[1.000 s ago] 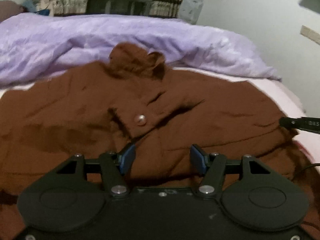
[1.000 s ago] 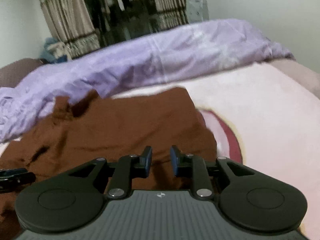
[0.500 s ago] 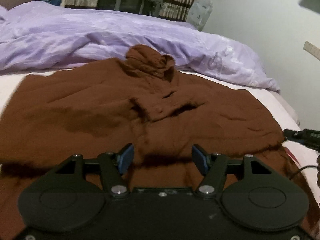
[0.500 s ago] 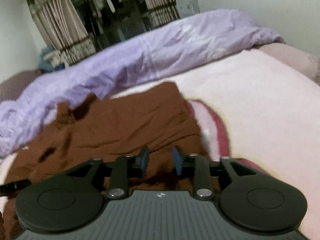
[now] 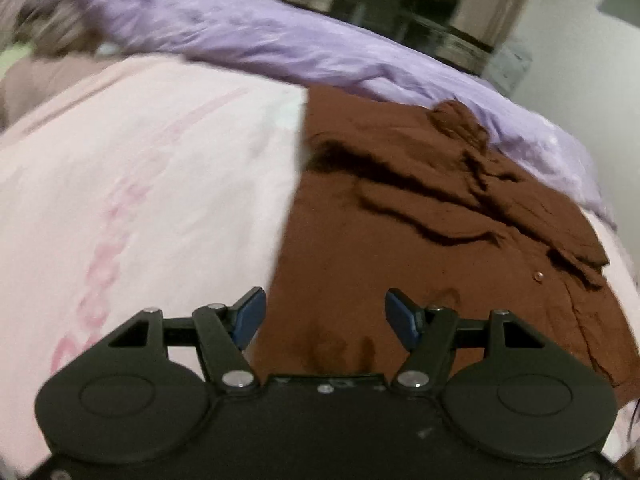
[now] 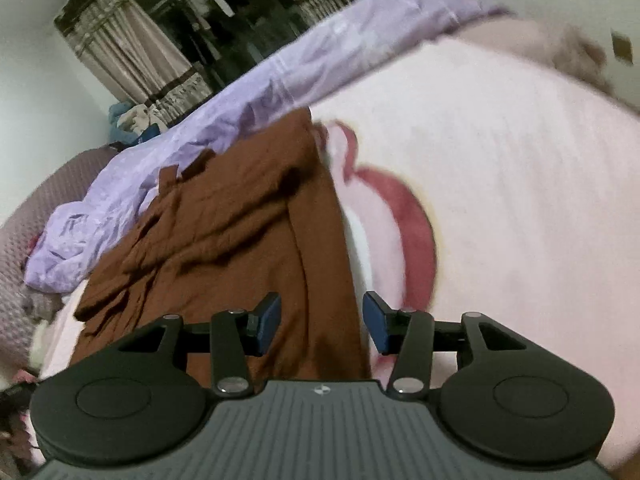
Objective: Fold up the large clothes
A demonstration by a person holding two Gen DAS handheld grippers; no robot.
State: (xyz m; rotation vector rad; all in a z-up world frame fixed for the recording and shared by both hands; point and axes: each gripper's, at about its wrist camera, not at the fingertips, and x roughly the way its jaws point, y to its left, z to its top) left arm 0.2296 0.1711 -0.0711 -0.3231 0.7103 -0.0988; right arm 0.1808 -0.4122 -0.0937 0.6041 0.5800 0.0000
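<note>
A bedroom, with striped curtains (image 6: 132, 56) at the far wall and a wide bed covered in a pale pink sheet (image 5: 140, 200); a rumpled lilac duvet (image 5: 248, 36) lies along the sheet's far edge. The brown button-front garment (image 5: 420, 248) is spread on the sheet in a long, already narrowed band, with its collar (image 5: 456, 120) up against the duvet at about one o'clock in the left wrist view and its near hem running under both tools. The left gripper (image 5: 325, 314) hovers over the garment's left edge with its blue pads wide apart and nothing between them; the right gripper (image 6: 321, 322) sits over the right edge at six o'clock in its own view, its jaws opening, cloth lying below them but not pinched. The step in hand looks like taking a fresh hold at the hem for the next fold. To do it well I would set each tool square on its own corner, bite both layers together, and lift the two corners evenly toward the collar — the loose folded flap near the small pale button (image 5: 539, 276) may slide if one side leads. Both views are blurred, so the exact hem line is hard to tell.
</note>
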